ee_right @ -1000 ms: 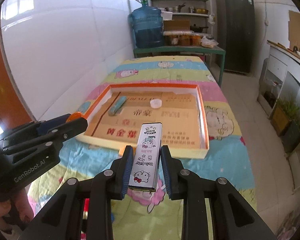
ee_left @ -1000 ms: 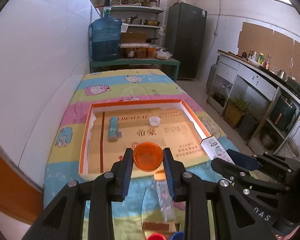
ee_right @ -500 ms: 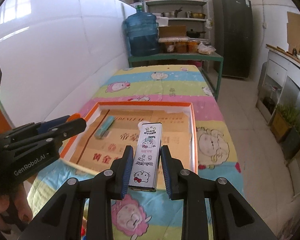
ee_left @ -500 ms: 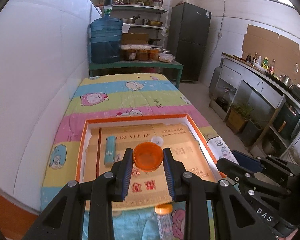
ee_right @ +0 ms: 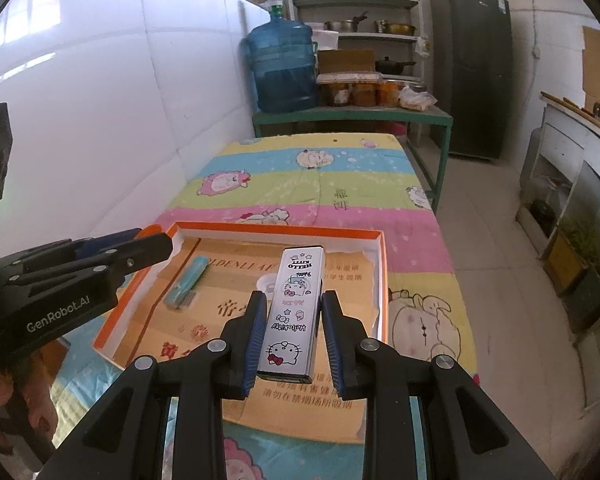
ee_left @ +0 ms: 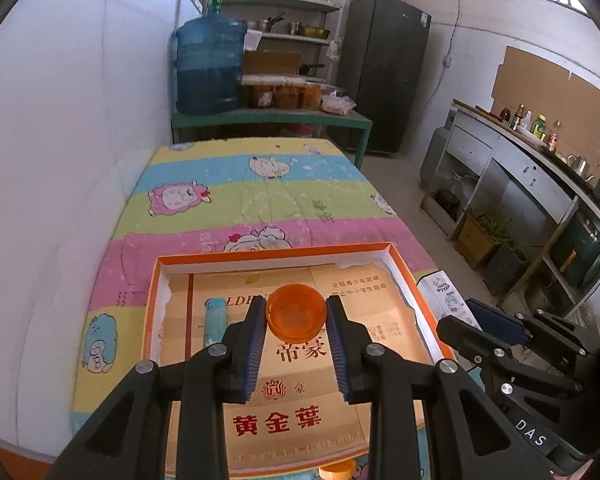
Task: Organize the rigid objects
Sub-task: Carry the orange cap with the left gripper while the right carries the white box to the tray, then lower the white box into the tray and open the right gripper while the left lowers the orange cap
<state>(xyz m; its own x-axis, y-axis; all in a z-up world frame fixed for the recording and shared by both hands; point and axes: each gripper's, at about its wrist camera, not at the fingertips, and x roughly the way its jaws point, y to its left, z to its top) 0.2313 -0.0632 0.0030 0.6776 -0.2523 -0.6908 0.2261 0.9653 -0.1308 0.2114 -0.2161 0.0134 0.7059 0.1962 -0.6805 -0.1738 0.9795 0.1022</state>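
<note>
Both grippers were over the orange tray [ee_left: 405, 261], my left gripper [ee_left: 296, 322] squeezing the orange lid [ee_left: 296, 312] and my right gripper [ee_right: 293, 322] the kitty tin [ee_right: 294, 308], so next I needed to lower and let go.

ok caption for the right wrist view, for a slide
Right tongs hold a cartoon tin over the orange tray, where a blue lighter lies.

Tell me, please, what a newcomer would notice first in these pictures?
Each gripper carries something over the orange-rimmed tray: the left gripper clamps an orange round lid, and the right gripper clamps a Hello Kitty tin. Behind the cartoon bedsheet stands a blue water jug.
</note>
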